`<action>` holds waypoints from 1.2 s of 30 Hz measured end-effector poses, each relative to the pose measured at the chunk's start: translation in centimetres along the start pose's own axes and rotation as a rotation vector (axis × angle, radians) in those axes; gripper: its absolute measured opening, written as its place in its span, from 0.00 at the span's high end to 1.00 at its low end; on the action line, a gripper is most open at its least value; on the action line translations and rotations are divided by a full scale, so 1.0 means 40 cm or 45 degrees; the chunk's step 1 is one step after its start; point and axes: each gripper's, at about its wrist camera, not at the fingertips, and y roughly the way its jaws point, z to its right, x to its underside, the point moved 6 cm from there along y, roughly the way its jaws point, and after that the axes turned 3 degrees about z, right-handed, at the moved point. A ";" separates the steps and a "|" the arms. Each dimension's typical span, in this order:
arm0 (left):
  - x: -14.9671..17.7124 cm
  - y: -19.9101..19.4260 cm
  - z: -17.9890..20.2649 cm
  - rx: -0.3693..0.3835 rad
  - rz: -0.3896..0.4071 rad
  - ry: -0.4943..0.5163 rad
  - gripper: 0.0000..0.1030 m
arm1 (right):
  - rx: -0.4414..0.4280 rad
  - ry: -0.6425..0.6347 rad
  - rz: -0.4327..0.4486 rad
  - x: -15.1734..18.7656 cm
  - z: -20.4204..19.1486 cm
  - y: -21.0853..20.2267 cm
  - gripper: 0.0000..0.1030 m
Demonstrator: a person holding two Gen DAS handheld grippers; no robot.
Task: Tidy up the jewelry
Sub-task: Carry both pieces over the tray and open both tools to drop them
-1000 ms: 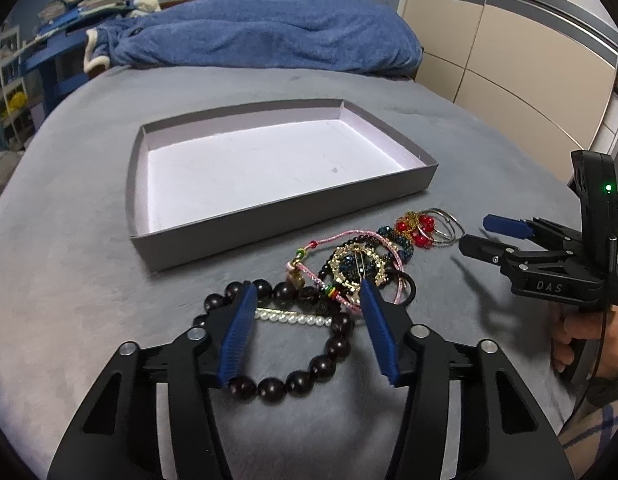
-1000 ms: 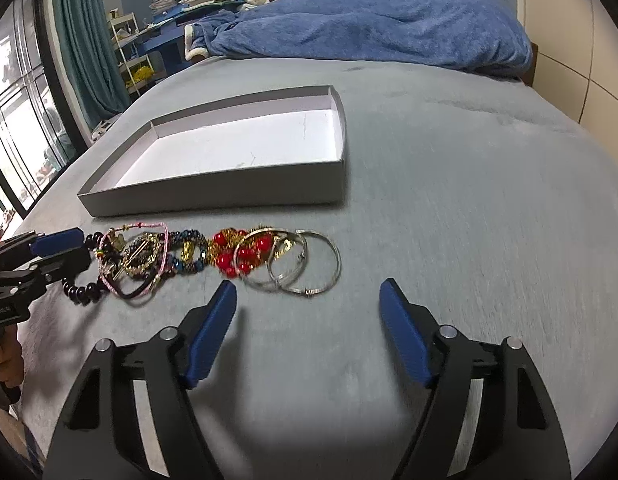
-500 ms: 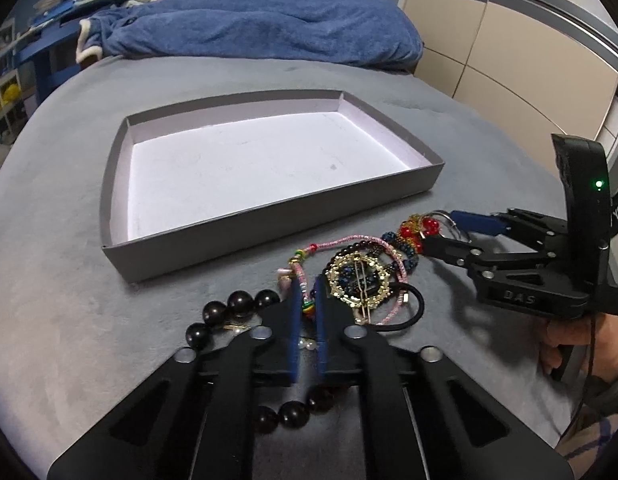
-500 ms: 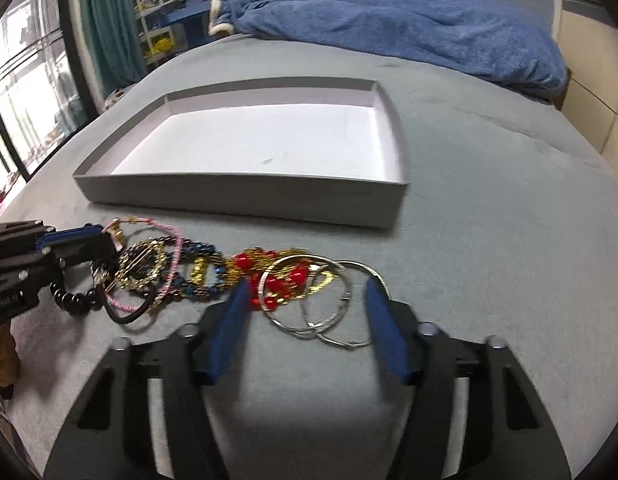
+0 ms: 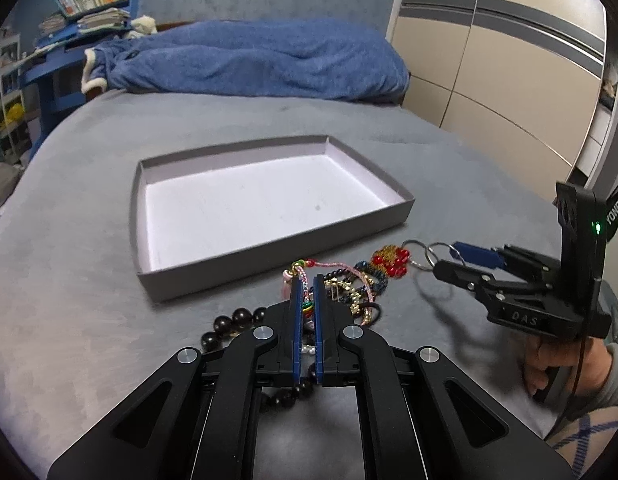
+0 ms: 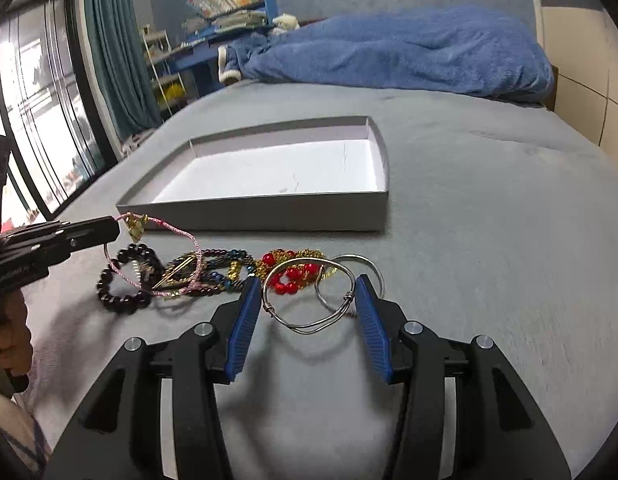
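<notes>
A pile of jewelry lies on the grey bed in front of an empty grey box lid (image 5: 269, 256) (image 6: 269, 216). My left gripper (image 5: 307, 284) is shut on a pink cord bracelet (image 6: 177, 236) and lifts one end of it off the pile; the gripper also shows in the right wrist view (image 6: 109, 228). A dark bead bracelet (image 6: 125, 280) lies below it. My right gripper (image 6: 305, 292) is partly closed around a silver bangle (image 6: 309, 296), its pads touching both sides and the bangle held off the bed. Red beads (image 6: 293, 276) and a second silver ring (image 6: 361, 268) lie behind.
A blue blanket (image 5: 249, 64) is bunched at the far end of the bed. Beige wardrobe doors (image 5: 489, 60) stand to the right. A window and teal curtain (image 6: 105, 40) are on the left. The person's hand (image 5: 549, 360) holds the right gripper.
My left gripper has shut on the pink cord bracelet and raised it. My right gripper has moved forward and narrowed around the silver bangle, lifting it.
</notes>
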 end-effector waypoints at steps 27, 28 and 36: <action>-0.196 -0.066 -0.079 -0.019 0.183 -0.019 0.95 | -0.057 -0.002 0.062 -0.126 -0.013 0.027 0.53; -0.208 -0.058 -0.084 -0.026 0.188 -0.018 0.95 | -0.057 -0.006 0.061 -0.137 -0.015 0.035 0.53; -0.260 0.033 -0.132 -0.050 0.197 -0.087 0.95 | -0.031 -0.036 -0.019 -0.224 -0.024 0.172 0.53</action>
